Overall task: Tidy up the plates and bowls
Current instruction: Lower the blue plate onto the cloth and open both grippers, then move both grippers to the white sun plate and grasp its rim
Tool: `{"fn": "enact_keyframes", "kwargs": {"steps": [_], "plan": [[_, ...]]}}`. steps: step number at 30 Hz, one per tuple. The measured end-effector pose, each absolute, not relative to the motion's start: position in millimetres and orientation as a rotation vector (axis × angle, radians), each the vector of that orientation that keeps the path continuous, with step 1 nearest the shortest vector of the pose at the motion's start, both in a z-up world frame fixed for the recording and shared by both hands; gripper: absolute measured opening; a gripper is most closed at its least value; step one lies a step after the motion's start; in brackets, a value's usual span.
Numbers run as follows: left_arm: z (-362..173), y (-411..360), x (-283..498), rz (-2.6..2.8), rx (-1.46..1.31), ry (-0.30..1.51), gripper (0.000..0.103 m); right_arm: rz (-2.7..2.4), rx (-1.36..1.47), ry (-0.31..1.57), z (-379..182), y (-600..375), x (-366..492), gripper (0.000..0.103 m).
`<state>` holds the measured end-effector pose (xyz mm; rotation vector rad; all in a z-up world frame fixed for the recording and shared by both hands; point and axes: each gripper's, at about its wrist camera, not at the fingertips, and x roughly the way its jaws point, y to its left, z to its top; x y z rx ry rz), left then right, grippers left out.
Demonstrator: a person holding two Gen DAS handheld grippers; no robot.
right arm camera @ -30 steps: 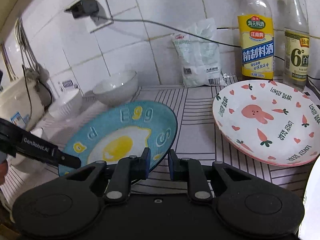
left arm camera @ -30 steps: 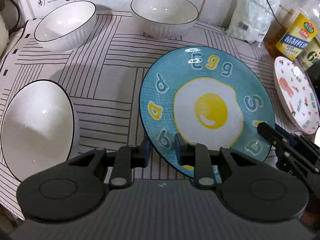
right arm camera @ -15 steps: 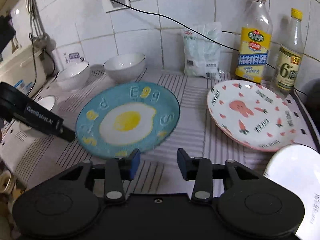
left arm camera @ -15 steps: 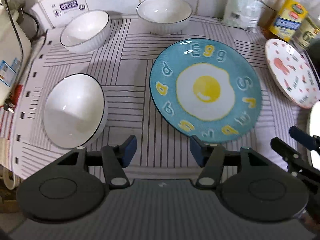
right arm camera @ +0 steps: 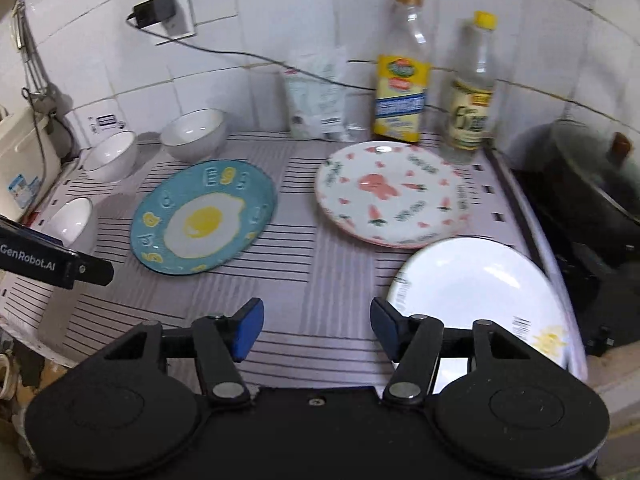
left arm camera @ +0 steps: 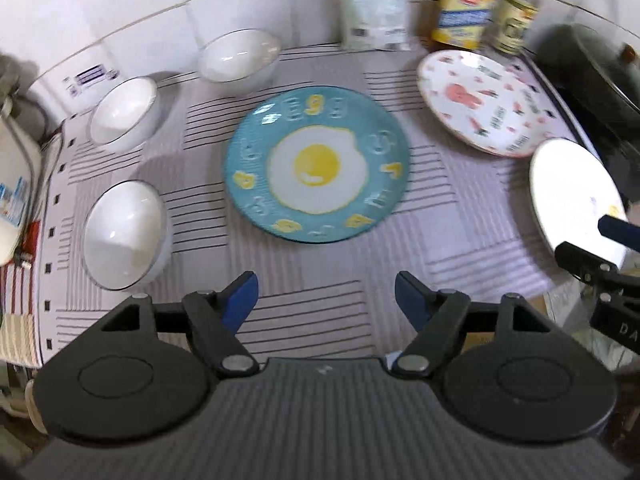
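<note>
Left gripper (left arm camera: 326,296), jaws just opening, holds nothing; the egg plate (left arm camera: 317,171) lies flat beyond, three bowls (left arm camera: 123,235) unstacked at left. Right gripper (right arm camera: 317,330), also just opening, empty; bunny plate (right arm camera: 390,194) and white plate (right arm camera: 476,292) lie separate, so stacking looks undone.

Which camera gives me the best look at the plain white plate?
The right wrist view: the plain white plate shows nearly whole, right of the jaws. The left wrist view catches it at the right edge, partly behind the other gripper.
</note>
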<state>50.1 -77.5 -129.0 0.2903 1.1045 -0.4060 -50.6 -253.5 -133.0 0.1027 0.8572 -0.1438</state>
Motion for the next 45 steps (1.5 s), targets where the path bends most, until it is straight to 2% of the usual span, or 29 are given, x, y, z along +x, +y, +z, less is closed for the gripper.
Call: {"fn": "enact_keyframes", "kwargs": {"steps": [3, 10, 19, 29, 36, 38, 40, 41, 45], "plan": [[-124.9, -97.4, 40.0, -0.448, 0.328, 1.112, 0.078, -0.188, 0.105, 0.863, -128.4, -265.2, -62.8, 0.07], [-119.6, -142.1, 21.5, -0.546, 0.417, 1.088, 0.092, -0.267, 0.109, 0.857, -124.2, -288.1, -86.0, 0.071], [-139.6, -187.8, 20.5, -0.631, 0.464, 1.095, 0.093, -0.362, 0.14, 0.8, -133.5, -323.5, -116.5, 0.071], [-178.6, -240.3, 32.6, -0.679, 0.408, 1.101, 0.091, -0.477, 0.072, 0.656, -183.3, -356.8, -132.6, 0.071], [-211.3, -278.1, 48.4, -0.688, 0.394, 1.116, 0.088, -0.548, 0.155, 0.675, -225.7, -389.1, -122.4, 0.071], [-219.6, -285.0, 52.9, -0.687, 0.414, 1.121, 0.083, -0.568, 0.207, 0.67, -235.2, -396.7, -122.8, 0.067], [-226.4, -289.5, 56.9, -0.685, 0.431, 1.132, 0.07, -0.568, 0.271, 0.66, -240.7, -403.9, -123.4, 0.052], [-228.0, -289.7, 59.5, -0.696, 0.419, 1.144, 0.07, -0.562, 0.3, 0.652, -242.7, -406.6, -123.8, 0.047], [-230.2, -287.7, 65.7, -0.729, 0.341, 1.187, 0.049, -0.594, 0.349, 0.637, -246.6, -414.4, -128.5, 0.022]]}}
